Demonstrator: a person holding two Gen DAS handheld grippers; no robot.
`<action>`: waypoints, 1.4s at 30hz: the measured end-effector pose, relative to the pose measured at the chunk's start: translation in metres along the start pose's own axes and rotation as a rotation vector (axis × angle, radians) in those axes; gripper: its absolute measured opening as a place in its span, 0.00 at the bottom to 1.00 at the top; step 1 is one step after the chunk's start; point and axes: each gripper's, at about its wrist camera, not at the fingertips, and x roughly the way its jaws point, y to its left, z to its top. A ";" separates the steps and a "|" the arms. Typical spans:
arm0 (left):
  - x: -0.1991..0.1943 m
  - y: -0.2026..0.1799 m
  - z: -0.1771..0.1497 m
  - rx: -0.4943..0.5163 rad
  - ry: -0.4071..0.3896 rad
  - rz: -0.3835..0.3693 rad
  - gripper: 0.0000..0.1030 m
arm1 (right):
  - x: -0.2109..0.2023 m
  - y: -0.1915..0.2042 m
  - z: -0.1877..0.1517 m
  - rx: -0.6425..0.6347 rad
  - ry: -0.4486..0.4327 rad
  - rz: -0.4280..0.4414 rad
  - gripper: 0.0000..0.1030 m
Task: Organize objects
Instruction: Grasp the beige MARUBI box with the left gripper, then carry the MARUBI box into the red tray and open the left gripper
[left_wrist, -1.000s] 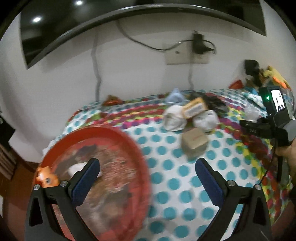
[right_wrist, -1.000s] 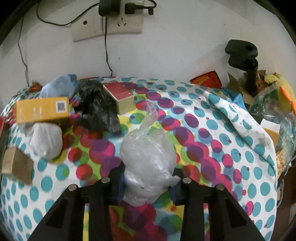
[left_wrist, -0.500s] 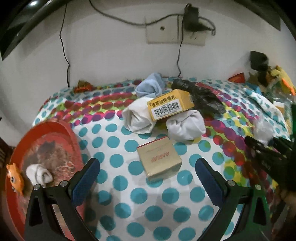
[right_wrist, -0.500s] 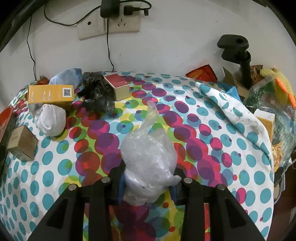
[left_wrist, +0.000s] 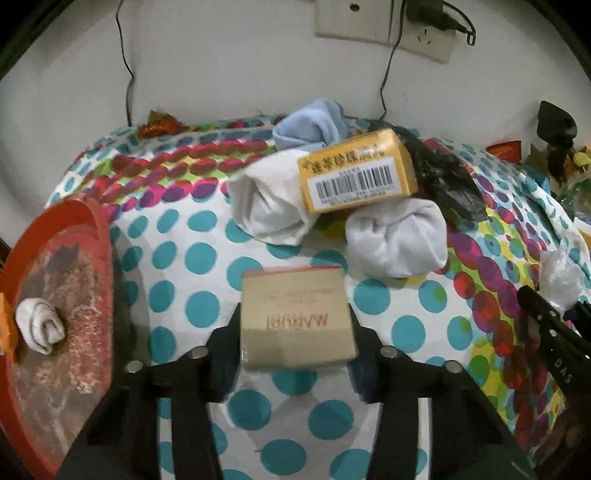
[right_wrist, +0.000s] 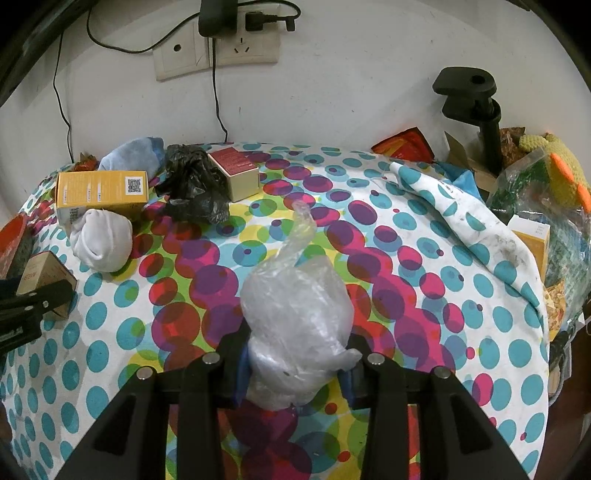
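My left gripper (left_wrist: 295, 350) is shut on a tan cardboard box (left_wrist: 295, 317) with red lettering, just above the polka-dot tablecloth (left_wrist: 177, 251). That box also shows at the left edge of the right wrist view (right_wrist: 40, 277). My right gripper (right_wrist: 293, 369) is shut on a crumpled clear plastic bag (right_wrist: 295, 325), which also shows at the right of the left wrist view (left_wrist: 559, 277). A red tray (left_wrist: 99, 258) at the left holds a rolled white sock (left_wrist: 38, 325).
Behind the tan box lie two white cloth bundles (left_wrist: 269, 206) (left_wrist: 395, 240), a yellow barcode box (left_wrist: 358, 173), a blue cloth (left_wrist: 314, 125) and a black plastic bag (left_wrist: 443, 177). A red-topped box (right_wrist: 234, 173) stands near the wall. Clutter and a black clamp (right_wrist: 472, 107) crowd the right edge.
My left gripper moved right and forward from the red tray to the tan box and closed on it. My right gripper keeps hold of the clear bag and has barely moved.
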 end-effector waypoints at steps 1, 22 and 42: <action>-0.001 0.000 0.000 -0.006 -0.005 0.001 0.41 | 0.000 0.000 0.000 0.001 0.000 0.000 0.38; -0.061 -0.002 -0.012 0.085 -0.091 -0.004 0.41 | -0.001 0.000 0.000 0.001 0.000 0.001 0.38; -0.093 0.034 -0.034 0.056 -0.098 0.006 0.41 | -0.002 0.000 0.000 0.002 0.001 0.001 0.38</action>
